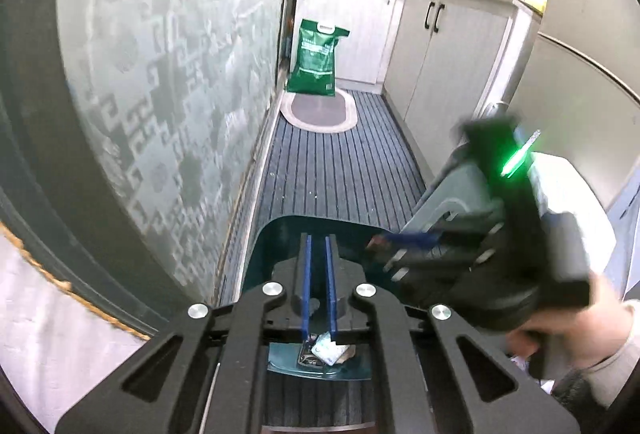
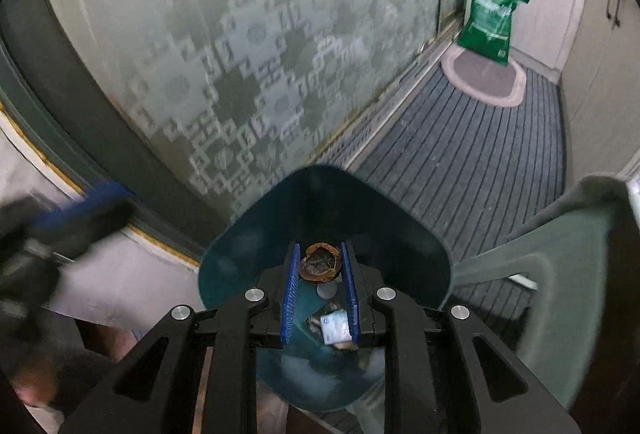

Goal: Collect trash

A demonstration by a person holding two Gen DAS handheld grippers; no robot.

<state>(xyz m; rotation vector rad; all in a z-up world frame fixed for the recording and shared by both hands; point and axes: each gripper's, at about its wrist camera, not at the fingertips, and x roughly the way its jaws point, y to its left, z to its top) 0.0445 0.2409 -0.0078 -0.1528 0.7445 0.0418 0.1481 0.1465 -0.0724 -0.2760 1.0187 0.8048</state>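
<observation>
A teal scoop-shaped tray point(image 2: 240, 234) lies under both grippers, with a white wrapper point(image 2: 335, 326) and a small grey disc point(image 2: 326, 290) in it. My right gripper point(image 2: 320, 245) is shut on a brown walnut shell point(image 2: 320, 262), held over the tray between the blue pads point(image 2: 290, 290). In the left wrist view my left gripper point(image 1: 318, 237) hangs above the tray point(image 1: 276, 230), its pads almost together with nothing between them. The wrapper point(image 1: 326, 348) shows below them. The right gripper point(image 1: 400, 240) is blurred beside it, held by a hand point(image 1: 568, 338). The left gripper point(image 2: 104, 199) is a blur at the left.
A frosted patterned glass door point(image 1: 160, 73) runs along the left. A green bag point(image 1: 316, 53) stands on an oval mat point(image 1: 318, 109) at the far end of the striped floor. White cabinets point(image 1: 452, 53) line the right. A grey plastic piece point(image 2: 560, 266) stands right of the tray.
</observation>
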